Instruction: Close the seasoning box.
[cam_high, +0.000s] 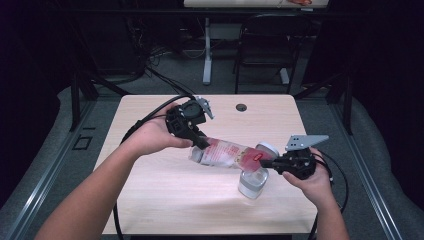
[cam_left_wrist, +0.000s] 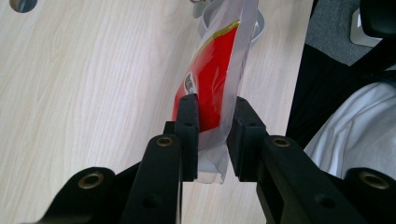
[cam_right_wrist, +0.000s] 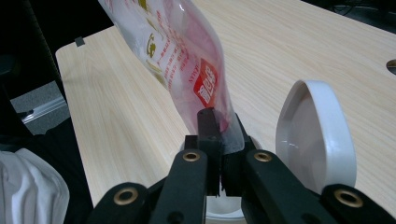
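Pouch (cam_high: 227, 153), clear with red print, hangs above the tabletop (cam_high: 150, 175), stretched between both tongs: left tongs (cam_high: 199, 142) clamp one end, right tongs (cam_high: 264, 163) pinch the other end over a clear jar (cam_high: 252, 183), just beside its white flip lid (cam_right_wrist: 312, 135).

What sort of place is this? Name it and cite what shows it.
Probably a lab or recording workspace: a bare wooden table ringed by dark curtains, loose cables on the floor, and a folding chair behind.

A pale wooden worktop (cam_high: 165, 200) lies beneath the tongs, with a black chair (cam_high: 265, 45) and grey floor (cam_high: 165, 75) well beyond them.
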